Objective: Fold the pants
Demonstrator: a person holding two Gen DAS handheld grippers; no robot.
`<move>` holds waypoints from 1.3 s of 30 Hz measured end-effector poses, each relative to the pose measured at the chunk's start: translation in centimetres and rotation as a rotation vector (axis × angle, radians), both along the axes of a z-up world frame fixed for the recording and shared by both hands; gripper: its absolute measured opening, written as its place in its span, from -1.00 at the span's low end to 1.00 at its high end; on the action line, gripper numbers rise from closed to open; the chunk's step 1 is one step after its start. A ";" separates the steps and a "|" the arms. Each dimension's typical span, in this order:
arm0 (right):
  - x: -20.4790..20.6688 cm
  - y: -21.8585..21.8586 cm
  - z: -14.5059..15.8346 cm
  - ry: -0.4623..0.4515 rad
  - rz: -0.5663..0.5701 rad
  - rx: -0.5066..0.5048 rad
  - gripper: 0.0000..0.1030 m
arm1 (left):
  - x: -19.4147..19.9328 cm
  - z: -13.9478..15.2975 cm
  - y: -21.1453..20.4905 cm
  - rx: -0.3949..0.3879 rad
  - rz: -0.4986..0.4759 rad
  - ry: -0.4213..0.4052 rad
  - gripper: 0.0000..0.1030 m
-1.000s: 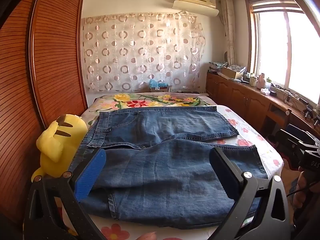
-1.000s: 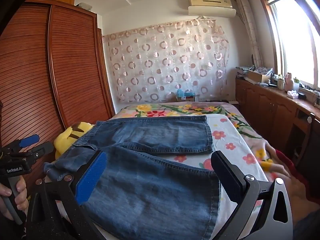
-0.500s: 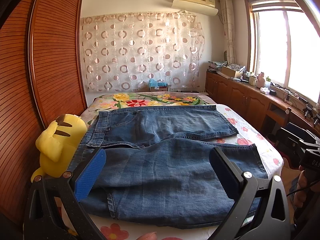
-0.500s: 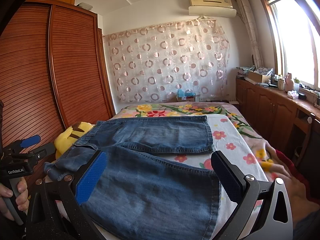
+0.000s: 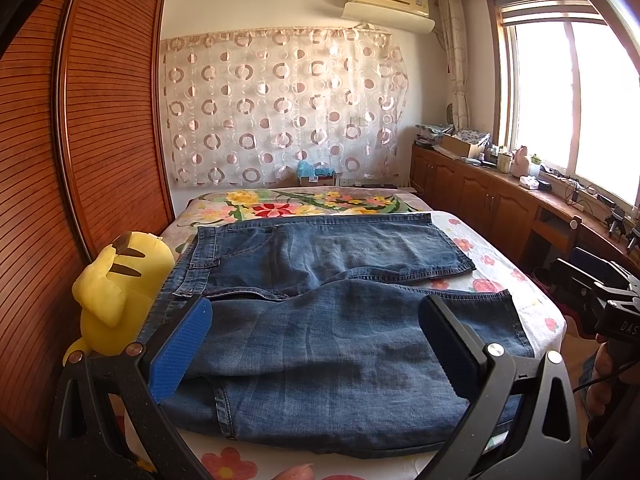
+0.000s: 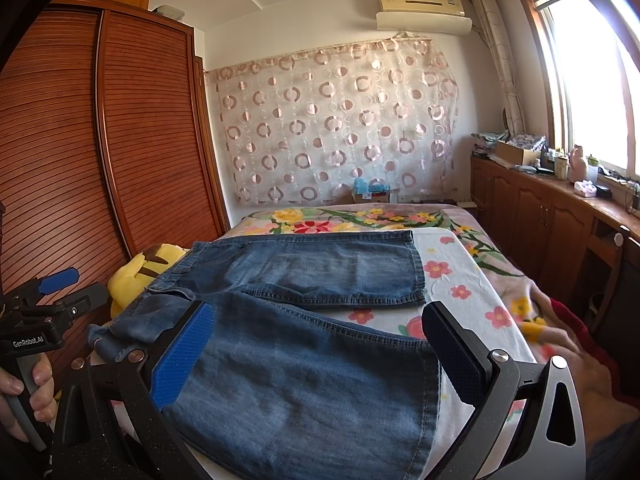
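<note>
Blue denim pants (image 5: 320,320) lie spread across the bed, waistband at the left, one leg toward the far side and one along the near edge. They also show in the right wrist view (image 6: 304,344). My left gripper (image 5: 316,344) is open and empty, held just above the near leg by the waist end. My right gripper (image 6: 320,356) is open and empty above the near leg's hem end. The left gripper's body shows at the left of the right wrist view (image 6: 40,320).
A yellow plush toy (image 5: 120,284) sits at the bed's left edge against the wooden wardrobe (image 5: 80,140). The flowered bedsheet (image 6: 452,280) shows to the right of the pants. Wooden cabinets (image 5: 500,208) with clutter run under the window on the right.
Both grippers stay open and nearly still. The view has shifted only slightly; the pants have not moved.
</note>
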State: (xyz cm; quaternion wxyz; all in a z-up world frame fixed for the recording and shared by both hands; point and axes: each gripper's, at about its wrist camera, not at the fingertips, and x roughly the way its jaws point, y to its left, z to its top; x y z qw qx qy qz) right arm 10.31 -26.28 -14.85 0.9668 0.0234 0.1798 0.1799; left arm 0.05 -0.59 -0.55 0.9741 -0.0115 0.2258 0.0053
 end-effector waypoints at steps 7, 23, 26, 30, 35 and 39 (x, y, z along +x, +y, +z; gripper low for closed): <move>0.0 0.0 0.0 0.001 -0.001 0.000 1.00 | 0.0 0.1 0.0 0.001 0.001 0.000 1.00; -0.1 0.0 0.0 0.002 -0.002 0.002 1.00 | -0.1 0.4 -0.2 0.001 -0.001 -0.004 1.00; -0.1 0.1 0.1 0.002 -0.002 0.002 1.00 | -0.1 0.4 -0.2 0.002 -0.001 -0.003 1.00; -0.1 0.1 0.0 0.002 -0.003 0.002 1.00 | -0.1 0.4 -0.2 0.002 0.000 -0.004 1.00; -0.1 0.0 0.1 0.003 -0.003 0.002 1.00 | -0.1 0.4 -0.2 0.003 0.000 -0.004 1.00; -0.1 0.0 0.1 0.001 -0.002 0.003 1.00 | -0.1 0.4 -0.2 0.003 0.000 -0.004 1.00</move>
